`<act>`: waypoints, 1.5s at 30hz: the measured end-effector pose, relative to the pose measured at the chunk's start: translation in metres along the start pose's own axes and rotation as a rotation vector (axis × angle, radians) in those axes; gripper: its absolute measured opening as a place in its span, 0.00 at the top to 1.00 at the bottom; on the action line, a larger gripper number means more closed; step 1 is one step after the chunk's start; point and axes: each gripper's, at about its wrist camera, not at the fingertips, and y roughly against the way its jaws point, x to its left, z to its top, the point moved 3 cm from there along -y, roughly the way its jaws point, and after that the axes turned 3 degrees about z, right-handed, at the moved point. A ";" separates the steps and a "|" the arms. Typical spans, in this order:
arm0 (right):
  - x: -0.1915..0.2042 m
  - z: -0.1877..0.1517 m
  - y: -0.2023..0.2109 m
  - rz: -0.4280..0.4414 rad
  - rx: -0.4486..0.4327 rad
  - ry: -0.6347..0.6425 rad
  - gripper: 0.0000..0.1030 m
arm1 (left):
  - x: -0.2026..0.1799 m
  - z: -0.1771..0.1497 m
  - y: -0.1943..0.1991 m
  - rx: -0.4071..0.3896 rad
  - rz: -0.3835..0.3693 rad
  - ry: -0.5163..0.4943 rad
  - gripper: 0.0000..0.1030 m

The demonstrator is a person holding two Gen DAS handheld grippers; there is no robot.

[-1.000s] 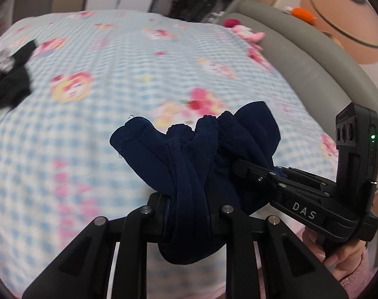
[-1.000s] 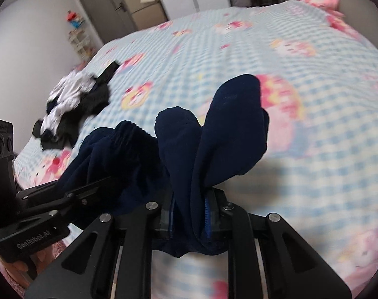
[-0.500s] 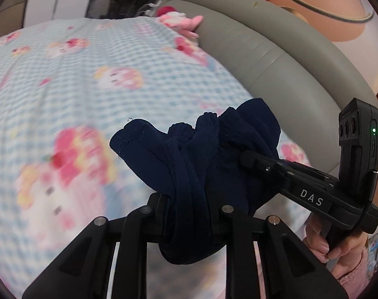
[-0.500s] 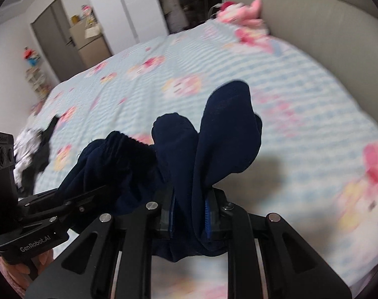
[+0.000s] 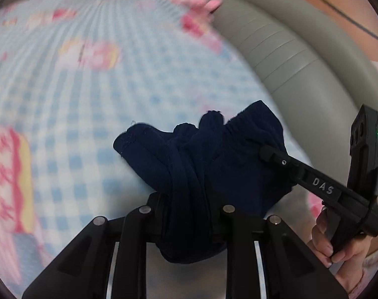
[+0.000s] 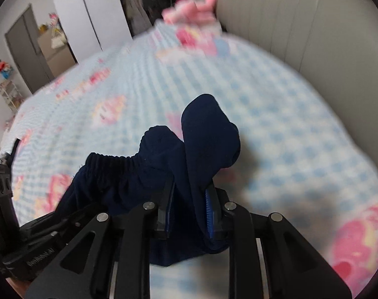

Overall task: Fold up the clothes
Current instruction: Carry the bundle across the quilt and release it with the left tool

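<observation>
A bunched dark navy garment (image 5: 201,154) hangs just above the blue checked bedsheet (image 5: 64,94), gripped at two places. My left gripper (image 5: 187,204) has the cloth packed between its fingers, and its jaws are opening slightly. In the right wrist view the same navy garment (image 6: 164,174) stands up out of my right gripper (image 6: 189,199). Its blue pads (image 6: 208,206) still press the fold while the jaws open slightly. The right gripper (image 5: 271,157) reaches into the cloth from the right in the left wrist view, with a hand (image 5: 338,244) on its handle. The left gripper (image 6: 72,219) sits at the lower left.
A padded grey headboard (image 5: 300,62) curves close along the right side of the bed. A pink plush toy (image 6: 191,15) lies at the bed's far end by the headboard. White wardrobes (image 6: 94,12) and a grey door (image 6: 22,49) stand beyond the bed.
Both grippers have swung together with the navy garment across the bed toward the grey headboard. The black and white clothes pile has left view. The right pads stand slightly wider.
</observation>
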 end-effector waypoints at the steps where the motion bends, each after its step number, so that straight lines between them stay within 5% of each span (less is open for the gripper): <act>1: -0.005 -0.004 -0.011 -0.015 0.025 0.000 0.68 | 0.007 -0.003 -0.005 0.021 -0.001 0.017 0.67; 5: -0.024 -0.005 -0.006 0.056 -0.001 -0.081 0.64 | 0.023 -0.005 0.003 0.041 -0.049 0.034 0.53; 9: -0.039 0.002 0.033 0.074 -0.098 -0.151 0.63 | 0.039 0.005 0.037 -0.081 -0.063 0.089 0.49; 11: -0.032 0.006 0.053 0.052 -0.155 -0.129 0.63 | 0.032 0.011 0.055 -0.179 -0.030 0.054 0.51; 14: -0.010 0.007 0.060 0.055 -0.152 -0.036 0.63 | -0.003 0.018 0.049 -0.211 0.014 -0.102 0.52; 17: 0.007 -0.008 0.036 -0.008 -0.053 0.064 0.64 | -0.034 0.010 0.017 -0.125 0.057 -0.231 0.54; 21: -0.007 -0.028 0.007 -0.112 0.036 0.068 0.65 | -0.030 0.000 -0.019 -0.036 0.212 -0.294 0.62; 25: -0.030 -0.031 0.021 -0.089 0.005 -0.021 0.65 | -0.006 0.002 -0.006 -0.051 0.199 -0.230 0.62; 28: -0.031 -0.029 0.041 -0.051 -0.043 -0.063 0.61 | 0.010 0.009 0.015 -0.066 0.099 -0.142 0.62; 30: -0.017 -0.029 0.052 0.003 -0.049 -0.054 0.58 | 0.016 0.013 0.027 -0.083 0.078 -0.119 0.60; 32: 0.004 -0.028 0.061 -0.002 -0.058 -0.018 0.47 | 0.021 0.020 0.040 -0.096 0.092 -0.109 0.47; 34: 0.030 -0.022 0.065 -0.008 -0.067 0.006 0.25 | 0.026 0.031 0.050 -0.109 0.124 -0.098 0.36; 36: 0.056 -0.018 0.063 0.004 -0.068 0.020 0.16 | 0.036 0.037 0.069 -0.123 0.170 -0.100 0.27; 45: 0.181 -0.032 0.056 0.025 -0.024 0.053 0.10 | 0.129 0.051 0.169 -0.173 0.390 -0.085 0.19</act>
